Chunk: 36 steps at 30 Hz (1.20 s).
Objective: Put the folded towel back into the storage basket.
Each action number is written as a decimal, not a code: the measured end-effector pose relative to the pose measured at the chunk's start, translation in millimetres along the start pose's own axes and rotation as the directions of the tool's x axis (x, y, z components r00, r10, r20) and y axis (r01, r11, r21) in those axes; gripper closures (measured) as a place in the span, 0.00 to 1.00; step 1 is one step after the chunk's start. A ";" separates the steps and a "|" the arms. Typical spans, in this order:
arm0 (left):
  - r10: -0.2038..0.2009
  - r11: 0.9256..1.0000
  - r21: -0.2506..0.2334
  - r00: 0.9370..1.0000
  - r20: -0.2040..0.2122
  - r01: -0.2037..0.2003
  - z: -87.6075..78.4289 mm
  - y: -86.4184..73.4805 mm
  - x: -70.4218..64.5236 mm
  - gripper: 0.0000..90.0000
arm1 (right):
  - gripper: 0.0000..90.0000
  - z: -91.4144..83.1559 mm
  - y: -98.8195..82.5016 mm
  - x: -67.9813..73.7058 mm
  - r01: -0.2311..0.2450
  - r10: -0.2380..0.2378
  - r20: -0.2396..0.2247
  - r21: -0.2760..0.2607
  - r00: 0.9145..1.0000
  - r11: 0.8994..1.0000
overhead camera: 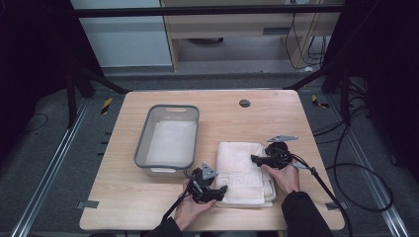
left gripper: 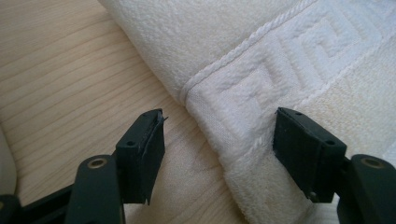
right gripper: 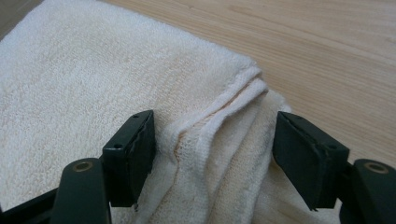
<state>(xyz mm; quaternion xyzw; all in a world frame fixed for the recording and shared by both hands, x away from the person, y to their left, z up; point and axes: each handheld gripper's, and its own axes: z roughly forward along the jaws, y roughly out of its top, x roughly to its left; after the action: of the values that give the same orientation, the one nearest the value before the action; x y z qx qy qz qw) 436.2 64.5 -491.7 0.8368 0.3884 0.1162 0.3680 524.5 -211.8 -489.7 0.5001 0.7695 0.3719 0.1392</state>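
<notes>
A white folded towel (overhead camera: 242,168) with a key-pattern border lies on the wooden table (overhead camera: 133,200), right of centre near the front. My left gripper (overhead camera: 222,190) sits at the towel's front left corner. In the left gripper view it (left gripper: 219,140) stands open, one jaw over bare wood and the other over the towel (left gripper: 261,56), with the towel's edge between them. My right gripper (overhead camera: 254,159) is at the towel's right side and points left. In the right gripper view it (right gripper: 215,140) is open astride the layered edges of the towel (right gripper: 93,70), pads clear of the cloth.
A grey plastic basin (overhead camera: 143,138) stands left of the towel, a white cloth lying flat inside it. A dark round grommet (overhead camera: 244,103) sits near the table's far edge. Cables trail from both grippers toward the table's front edge.
</notes>
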 end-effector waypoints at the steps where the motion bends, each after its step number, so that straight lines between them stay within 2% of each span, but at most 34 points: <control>1: -0.004 1.000 0.003 1.000 0.004 0.004 0.3 0.2 0.6 0.37 | 0.34 0.2 -0.1 -0.3 -0.003 0.003 -0.003 0.001 1.000 1.000; 8: -0.039 0.999 0.021 0.999 0.037 0.038 3.3 0.9 4.4 0.37 | 0.34 2.7 -0.9 -2.8 -0.043 0.043 -0.027 0.017 0.999 0.999; 12: -0.041 0.999 0.023 0.998 0.048 0.040 4.5 0.8 4.8 0.38 | 0.37 4.3 -1.2 -5.1 -0.072 0.073 -0.051 0.030 0.996 0.997; 16: -0.045 0.999 0.028 0.996 0.073 0.043 5.7 1.3 6.2 0.41 | 0.42 4.8 -1.3 -5.6 -0.079 0.082 -0.069 0.033 0.994 0.996; 22: -0.041 0.999 0.036 0.993 0.107 0.037 5.7 2.1 5.2 0.53 | 0.51 4.7 -0.7 -5.8 -0.106 0.110 -0.096 0.048 0.989 0.993; 25: -0.058 0.998 0.043 0.991 0.124 0.053 5.9 2.7 5.2 0.59 | 0.57 4.6 -0.4 -5.5 -0.123 0.129 -0.115 0.057 0.985 0.991; 28: -0.055 0.998 0.039 0.989 0.136 0.050 5.8 3.0 4.8 0.64 | 0.62 4.7 0.0 -6.3 -0.131 0.138 -0.132 0.061 0.982 0.990; 33: -0.034 0.999 0.035 0.992 0.121 0.030 3.9 2.8 -0.7 0.72 | 0.70 3.5 0.2 -5.0 -0.129 0.135 -0.144 0.050 0.980 0.990; 36: -0.042 0.999 0.031 0.991 0.128 0.039 3.6 2.3 -0.9 0.76 | 0.72 2.5 0.8 -5.1 -0.135 0.141 -0.151 0.049 0.978 0.990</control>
<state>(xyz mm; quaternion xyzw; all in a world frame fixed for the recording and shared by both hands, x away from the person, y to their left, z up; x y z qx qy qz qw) 438.6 60.9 -492.5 0.8395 0.3825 0.0492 0.3828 528.8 -214.9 -491.7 0.5245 0.7485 0.4035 0.0435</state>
